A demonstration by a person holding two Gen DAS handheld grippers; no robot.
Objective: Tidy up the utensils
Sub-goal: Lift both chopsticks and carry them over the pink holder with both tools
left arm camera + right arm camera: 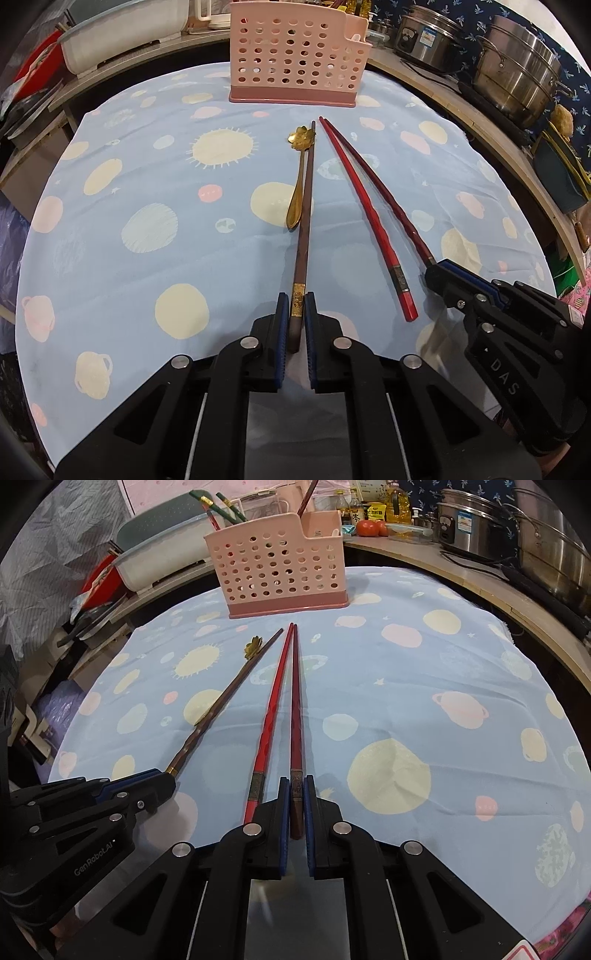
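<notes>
A brown chopstick (pixel 303 221) lies lengthwise on the surface, its thick end pinched between the blue pads of the left claw (pixel 296 306), which is closed tight on it just past the gold band. A gold spoon (pixel 298 184) with a flower-shaped handle end lies touching the brown chopstick's left side, bowl toward the camera. To the right, a bright red chopstick (pixel 365 210) rests free on the cloth, and just beside it a dark red chopstick (pixel 296 716) runs nearly parallel, the two tips almost meeting at the far end. The right claw (pixel 296 794) is clamped shut on the thick end of the dark red chopstick, close to its decorated band; in the left wrist view this claw comes in from the right edge. All four utensils lie on a light blue tablecloth (pixel 129 184) printed with suns and planets, pointing toward a pink perforated utensil holder (pixel 295 59) that stands upright at the far edge of the cloth. In the right wrist view the holder already contains several chopsticks. Behind, a white tub (pixel 122 33) sits to the left and stainless steel pots (pixel 517 70) to the right, on a counter.
</notes>
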